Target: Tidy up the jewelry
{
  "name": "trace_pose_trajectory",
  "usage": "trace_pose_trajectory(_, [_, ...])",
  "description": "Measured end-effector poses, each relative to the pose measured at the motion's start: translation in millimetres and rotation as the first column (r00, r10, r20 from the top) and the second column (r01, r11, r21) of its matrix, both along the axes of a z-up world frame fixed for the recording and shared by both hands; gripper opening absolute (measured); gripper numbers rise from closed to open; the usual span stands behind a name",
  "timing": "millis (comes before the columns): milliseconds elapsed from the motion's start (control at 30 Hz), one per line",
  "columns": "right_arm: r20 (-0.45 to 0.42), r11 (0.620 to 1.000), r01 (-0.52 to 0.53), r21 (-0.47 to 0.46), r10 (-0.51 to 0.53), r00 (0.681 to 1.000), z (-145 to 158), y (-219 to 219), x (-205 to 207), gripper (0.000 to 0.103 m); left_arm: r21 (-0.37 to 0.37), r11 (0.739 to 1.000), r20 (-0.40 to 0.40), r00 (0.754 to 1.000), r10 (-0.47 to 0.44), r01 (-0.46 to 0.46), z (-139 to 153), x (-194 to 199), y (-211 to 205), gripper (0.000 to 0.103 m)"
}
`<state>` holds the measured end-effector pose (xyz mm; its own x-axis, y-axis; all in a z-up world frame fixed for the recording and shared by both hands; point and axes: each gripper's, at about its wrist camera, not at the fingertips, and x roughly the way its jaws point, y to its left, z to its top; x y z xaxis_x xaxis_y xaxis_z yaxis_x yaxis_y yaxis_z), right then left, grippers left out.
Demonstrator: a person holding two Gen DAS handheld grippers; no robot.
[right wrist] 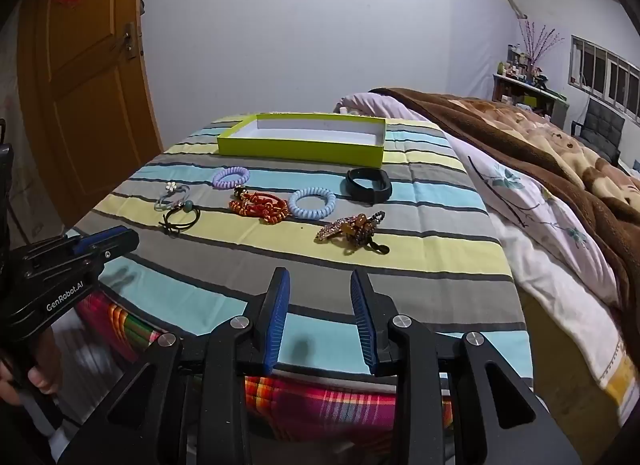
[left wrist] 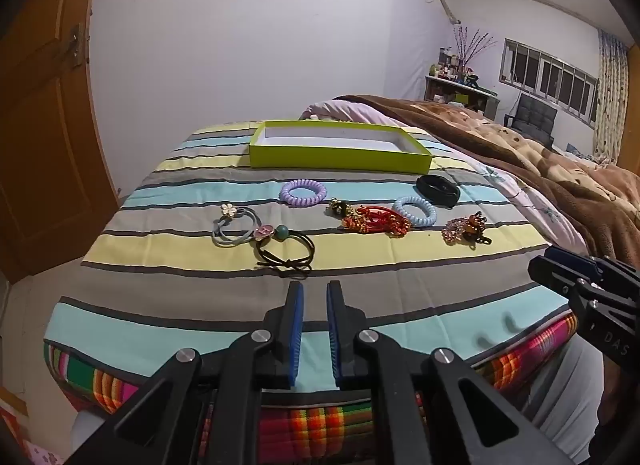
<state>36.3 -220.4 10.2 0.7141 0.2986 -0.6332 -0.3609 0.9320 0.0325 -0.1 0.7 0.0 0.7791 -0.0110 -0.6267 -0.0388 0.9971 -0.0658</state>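
Observation:
An empty lime-green box [left wrist: 340, 159] [right wrist: 300, 149] lies at the far end of a striped cloth. Nearer lie a purple coil hair tie [left wrist: 285, 191] [right wrist: 218, 181], a blue coil tie [left wrist: 400, 207] [right wrist: 294, 205], a black band [left wrist: 440, 197] [right wrist: 368, 195], a red knotted cord bracelet [left wrist: 376, 221] [right wrist: 260, 207], a rhinestone clip [left wrist: 464, 229] [right wrist: 352, 231], flower hair ties [left wrist: 230, 209] [right wrist: 171, 186] and a black bow tie [left wrist: 310, 251] [right wrist: 196, 215]. My left gripper [left wrist: 315, 293] [right wrist: 132, 239] hovers short of the bow tie, narrowly open and holding nothing. My right gripper [right wrist: 320, 277] [left wrist: 536, 265] is wide open, short of the clip.
The cloth [left wrist: 160, 297] covers the foot of a bed over a plaid blanket [right wrist: 340, 401]. A brown blanket [right wrist: 540, 137] and pale quilt [right wrist: 532, 221] lie to the right. A wooden door [right wrist: 88, 105] stands left, and a hand [right wrist: 24, 381] grips the left tool.

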Motion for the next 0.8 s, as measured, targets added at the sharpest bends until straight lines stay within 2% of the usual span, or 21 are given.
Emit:
trace_pose_trajectory(133, [0.003, 1.0, -0.001, 0.008, 0.001, 1.0, 0.0, 0.2, 0.1, 0.032, -0.015, 1.0, -0.007, 1.0, -0.004, 0.004, -0.2, 0.4, 5.2, 0.011])
trace_pose_trajectory(333, [0.007, 1.0, 0.0, 0.005, 0.0, 1.0, -0.7, 1.0, 0.3, 0.032, 0.001, 1.0, -0.016, 1.0, 0.003, -0.003, 0.3, 1.5, 3.8, 0.011])
trace_pose_trajectory(800, [0.026, 1.0, 0.0, 0.006, 0.0, 1.0, 3.6, 1.0, -3.4, 0.032, 0.0, 1.0, 0.025, 1.0, -0.006, 0.006, 2.0, -9.4, 1.6, 0.011])
